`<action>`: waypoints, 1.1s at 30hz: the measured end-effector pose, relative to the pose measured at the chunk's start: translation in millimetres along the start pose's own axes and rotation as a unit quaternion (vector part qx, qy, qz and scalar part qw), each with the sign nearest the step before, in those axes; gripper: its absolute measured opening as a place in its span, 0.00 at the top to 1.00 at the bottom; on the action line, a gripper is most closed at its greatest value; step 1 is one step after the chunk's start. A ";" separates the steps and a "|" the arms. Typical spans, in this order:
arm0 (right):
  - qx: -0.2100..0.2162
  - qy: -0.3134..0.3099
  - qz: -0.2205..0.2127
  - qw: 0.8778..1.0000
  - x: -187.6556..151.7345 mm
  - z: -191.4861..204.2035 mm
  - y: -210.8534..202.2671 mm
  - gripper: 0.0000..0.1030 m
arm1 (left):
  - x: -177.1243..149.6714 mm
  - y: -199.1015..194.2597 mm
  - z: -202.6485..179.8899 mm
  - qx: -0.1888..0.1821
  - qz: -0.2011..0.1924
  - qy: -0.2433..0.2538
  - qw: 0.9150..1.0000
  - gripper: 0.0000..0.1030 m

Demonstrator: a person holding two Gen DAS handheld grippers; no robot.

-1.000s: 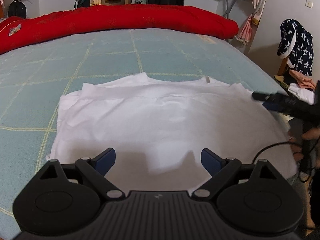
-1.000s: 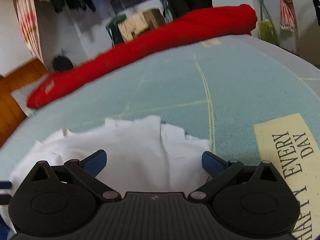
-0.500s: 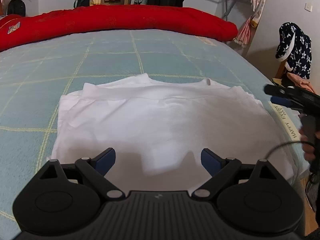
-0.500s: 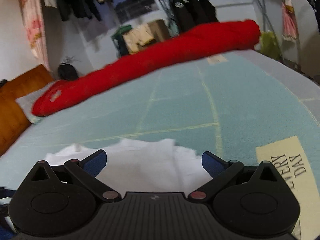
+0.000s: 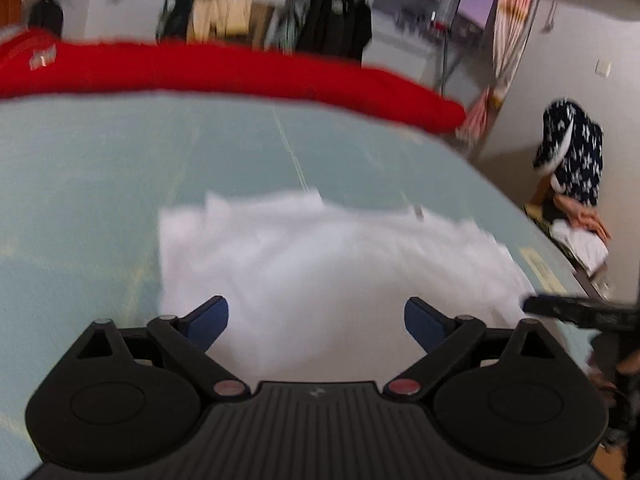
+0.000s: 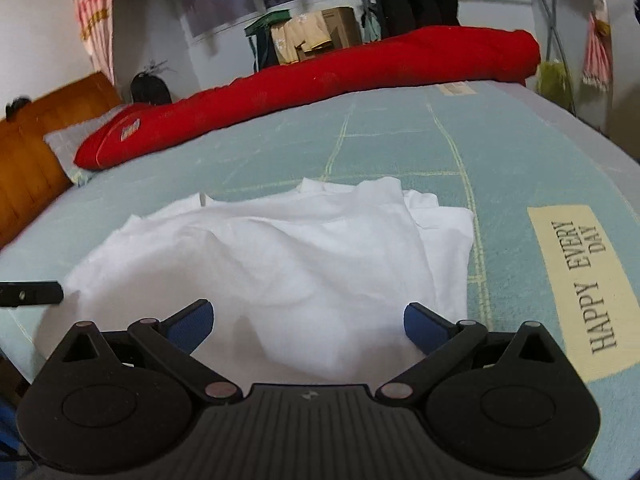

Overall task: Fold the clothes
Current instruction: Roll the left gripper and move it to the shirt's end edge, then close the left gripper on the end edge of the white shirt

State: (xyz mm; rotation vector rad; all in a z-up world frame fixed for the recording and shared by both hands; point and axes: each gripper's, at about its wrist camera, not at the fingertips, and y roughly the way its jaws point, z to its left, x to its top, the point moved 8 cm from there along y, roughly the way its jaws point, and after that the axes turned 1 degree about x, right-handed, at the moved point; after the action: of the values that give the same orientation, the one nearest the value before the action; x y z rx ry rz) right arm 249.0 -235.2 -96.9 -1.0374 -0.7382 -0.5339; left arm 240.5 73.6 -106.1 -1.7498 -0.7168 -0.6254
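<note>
Left tongs (image 5: 316,320) and right tongs (image 6: 308,322) spread, empty, level above white shirt (image 6: 280,248) on bed (image 6: 520,160).

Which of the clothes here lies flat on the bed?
The white shirt, spread on the blue bedcover before both open grippers. The dark jackets hang on a rack behind; the starred garment drapes beside the bed.
</note>
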 end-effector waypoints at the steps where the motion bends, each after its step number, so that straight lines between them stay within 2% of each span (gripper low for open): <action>1: 0.002 0.009 -0.002 1.000 -0.6 1.6 -0.6 0.00 | 0.1 1.5 4.6 0.000 -0.002 -0.003 1.000 0.07; 8: -0.011 0.001 -0.003 1.000 -0.9 13.1 -2.0 0.00 | 2.0 5.3 32.5 0.001 -0.013 -0.023 1.000 0.07; 12: -0.004 0.001 -0.013 1.000 2.1 17.5 -3.3 0.00 | 14.4 -15.3 36.4 -0.012 -0.050 -0.019 0.998 0.07; 16: 0.005 0.002 -0.012 1.000 2.0 27.0 4.3 0.00 | 24.1 -4.7 42.6 -0.020 -0.059 -0.028 0.998 0.07; 18: 0.008 -0.005 -0.008 1.000 0.0 32.7 7.8 0.00 | 22.0 7.2 44.3 -0.036 -0.049 -0.039 0.997 0.07; 23: 0.003 -0.014 0.001 1.000 -3.7 36.5 10.5 0.00 | 14.2 13.3 44.2 -0.040 -0.026 -0.030 0.998 0.07; 25: 0.006 -0.012 -0.001 1.000 -3.0 35.6 9.8 0.00 | 20.0 5.6 45.9 -0.046 -0.030 -0.032 0.998 0.07; 28: 0.008 -0.002 -0.001 1.000 -1.4 33.7 12.3 0.00 | 31.7 1.8 59.0 -0.064 -0.027 -0.061 0.996 0.07; 30: 0.010 0.003 0.001 1.000 -1.9 34.0 14.5 0.00 | 35.8 6.7 72.1 -0.081 -0.006 -0.098 0.992 0.07; 33: 0.008 -0.005 0.004 1.000 -3.2 35.4 15.4 0.00 | 30.3 22.6 94.2 -0.118 0.056 -0.174 0.976 0.08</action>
State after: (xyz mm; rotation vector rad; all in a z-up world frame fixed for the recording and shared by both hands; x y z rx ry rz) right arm 247.5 -196.5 -97.2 -1.0286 -0.7455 -0.5164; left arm 283.3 163.8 -124.3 -2.1361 -0.8003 -0.3375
